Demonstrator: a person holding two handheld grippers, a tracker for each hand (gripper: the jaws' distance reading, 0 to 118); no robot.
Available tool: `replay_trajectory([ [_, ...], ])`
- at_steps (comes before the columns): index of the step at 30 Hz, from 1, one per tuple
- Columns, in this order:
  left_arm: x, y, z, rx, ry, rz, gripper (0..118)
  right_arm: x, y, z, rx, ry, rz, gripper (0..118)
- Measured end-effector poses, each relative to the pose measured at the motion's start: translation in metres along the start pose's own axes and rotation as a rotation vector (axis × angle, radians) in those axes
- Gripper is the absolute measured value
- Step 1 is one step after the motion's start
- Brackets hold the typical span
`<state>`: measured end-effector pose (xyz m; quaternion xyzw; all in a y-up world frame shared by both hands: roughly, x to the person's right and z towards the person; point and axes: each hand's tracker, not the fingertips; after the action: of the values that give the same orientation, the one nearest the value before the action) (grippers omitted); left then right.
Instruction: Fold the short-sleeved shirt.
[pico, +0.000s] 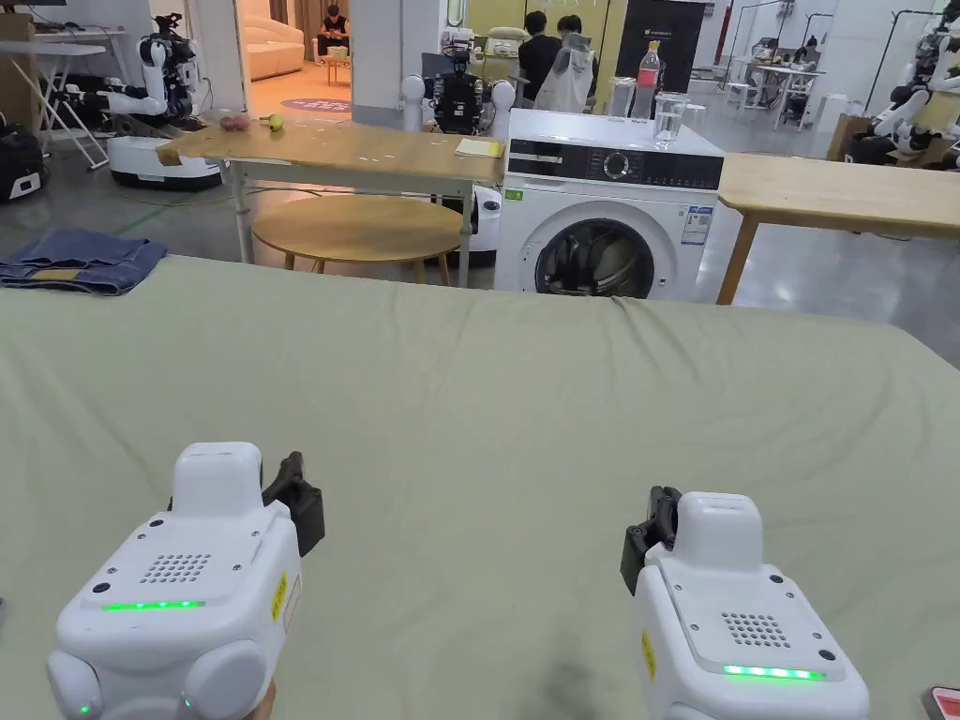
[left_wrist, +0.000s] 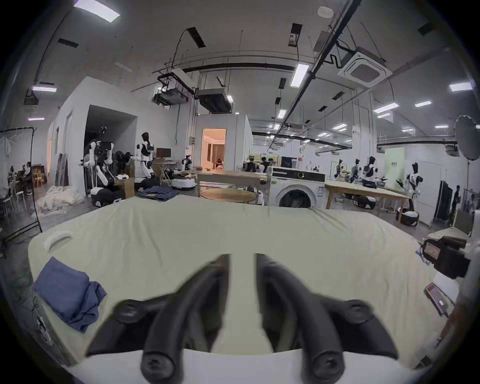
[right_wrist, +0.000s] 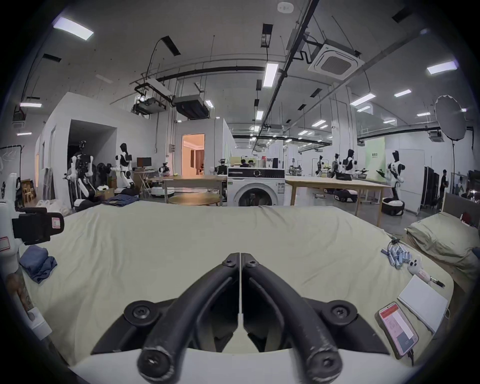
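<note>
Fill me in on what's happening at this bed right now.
A person holds a gripper in each hand over the green sheet. The left gripper is open, the right gripper shut, and neither holds anything. A blue garment lies bunched at the bed's left edge, beside the left gripper, untouched. Folding has not started.

Washing machine (pico: 605, 220) beyond the bed (pico: 487, 394), folded jeans (pico: 80, 261) far left, phone (right_wrist: 398, 329) right
</note>
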<state>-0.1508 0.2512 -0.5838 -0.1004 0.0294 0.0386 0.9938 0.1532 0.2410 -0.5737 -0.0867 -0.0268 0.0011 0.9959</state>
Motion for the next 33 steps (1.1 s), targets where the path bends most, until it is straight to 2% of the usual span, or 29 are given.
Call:
replay_trajectory([
  [2, -0.001, -0.001, 0.000, -0.006, 0.000, -0.005, 56, 0.000, 0.000, -0.001, 0.000, -0.007, -0.001, 51],
  [3, -0.002, -0.001, -0.001, -0.010, 0.003, -0.008, 65, 0.000, 0.000, -0.002, -0.004, -0.007, -0.003, 64],
  [5, -0.002, -0.001, 0.000, -0.008, 0.004, -0.016, 74, 0.000, -0.001, -0.004, -0.003, -0.008, -0.007, 73],
  [8, -0.003, -0.001, 0.002, 0.022, -0.002, -0.021, 80, 0.000, 0.000, -0.006, 0.004, -0.040, -0.007, 88],
  [12, -0.006, 0.004, 0.002, 0.049, -0.014, -0.035, 84, 0.007, 0.002, -0.008, 0.020, -0.040, -0.050, 90],
  [19, -0.012, 0.007, 0.002, 0.071, -0.076, -0.025, 84, 0.008, 0.008, -0.010, 0.027, -0.091, -0.005, 90],
  [22, -0.013, 0.007, 0.000, 0.090, -0.044, -0.047, 84, 0.013, 0.009, -0.011, 0.013, -0.055, -0.011, 90],
  [26, -0.023, 0.009, -0.006, 0.079, -0.092, 0.023, 85, 0.018, 0.011, -0.014, 0.011, -0.038, -0.051, 90],
  [29, -0.027, 0.008, -0.007, 0.101, -0.109, 0.047, 85, 0.013, 0.012, -0.019, -0.011, -0.134, -0.036, 90],
  [31, -0.025, 0.004, -0.005, 0.166, -0.104, 0.006, 85, 0.010, 0.012, -0.020, -0.008, -0.134, -0.015, 90],
  [33, -0.018, 0.002, -0.003, 0.184, -0.040, -0.050, 85, 0.010, 0.012, -0.021, -0.015, -0.121, -0.014, 90],
])
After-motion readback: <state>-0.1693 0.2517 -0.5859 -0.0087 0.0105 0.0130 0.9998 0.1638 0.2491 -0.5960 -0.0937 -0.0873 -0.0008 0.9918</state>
